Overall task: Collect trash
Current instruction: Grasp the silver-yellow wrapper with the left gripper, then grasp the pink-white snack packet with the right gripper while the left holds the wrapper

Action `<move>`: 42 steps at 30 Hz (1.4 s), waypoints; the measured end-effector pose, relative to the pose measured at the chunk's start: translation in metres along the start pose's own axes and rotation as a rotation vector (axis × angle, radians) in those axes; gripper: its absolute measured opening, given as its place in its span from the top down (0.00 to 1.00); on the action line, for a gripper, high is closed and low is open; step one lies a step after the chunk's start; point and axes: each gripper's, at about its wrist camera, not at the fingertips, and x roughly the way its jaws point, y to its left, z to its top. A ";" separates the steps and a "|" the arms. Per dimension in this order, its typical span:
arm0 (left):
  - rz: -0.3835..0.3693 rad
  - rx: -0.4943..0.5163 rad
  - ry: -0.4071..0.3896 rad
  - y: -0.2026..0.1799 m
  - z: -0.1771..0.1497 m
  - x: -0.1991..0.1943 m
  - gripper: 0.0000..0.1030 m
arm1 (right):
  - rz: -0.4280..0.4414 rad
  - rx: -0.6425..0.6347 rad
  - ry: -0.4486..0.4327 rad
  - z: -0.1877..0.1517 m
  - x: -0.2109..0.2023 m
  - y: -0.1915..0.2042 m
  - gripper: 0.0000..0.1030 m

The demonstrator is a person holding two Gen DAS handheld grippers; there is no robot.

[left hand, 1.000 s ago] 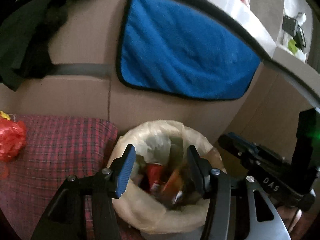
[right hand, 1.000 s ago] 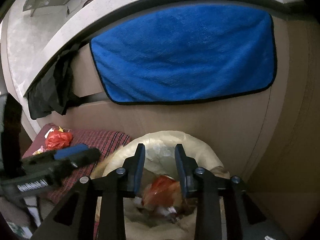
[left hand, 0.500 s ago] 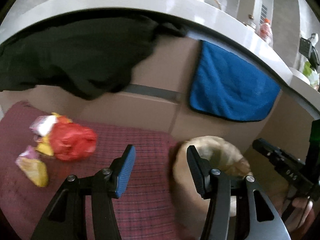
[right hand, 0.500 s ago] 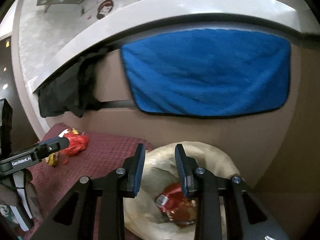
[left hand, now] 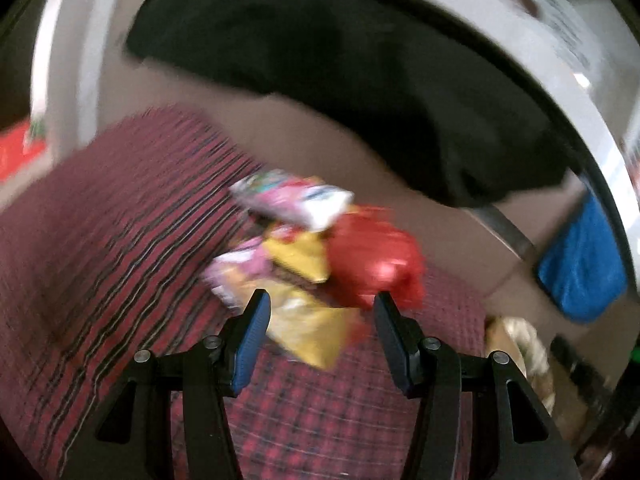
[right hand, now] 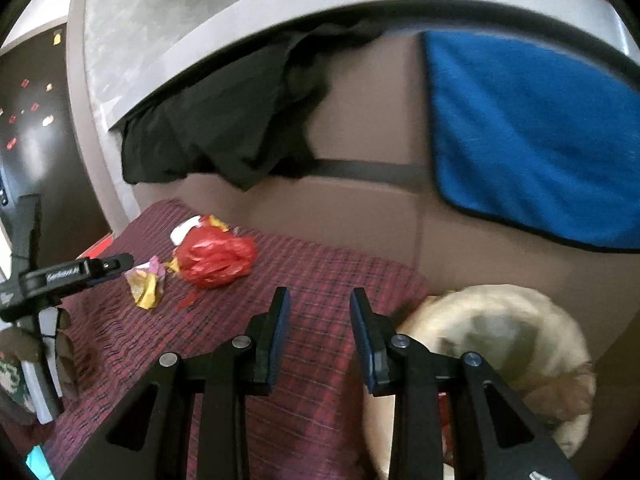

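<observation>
Plaid woven mat [right hand: 328, 280] bears crinkled red bag [right hand: 216, 258], foil wrappers [left hand: 308, 320].

Glossy red plastic bag [right hand: 214, 257] on woven plaid cloth [right hand: 320, 272].

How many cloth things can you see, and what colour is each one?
Blue towel: 1
Black cloth: 1
Red checked mat: 1
Total: 3
</observation>
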 end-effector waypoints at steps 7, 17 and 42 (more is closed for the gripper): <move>0.053 -0.080 0.049 0.031 0.006 0.036 0.47 | 0.024 -0.036 0.051 -0.003 0.042 0.035 0.72; 0.008 -0.009 0.050 0.025 0.011 0.035 0.91 | 0.041 -0.116 0.089 0.006 0.068 0.072 0.72; 0.055 -0.083 -0.235 0.123 0.027 -0.050 0.92 | 0.085 -0.410 0.250 0.100 0.247 0.237 0.70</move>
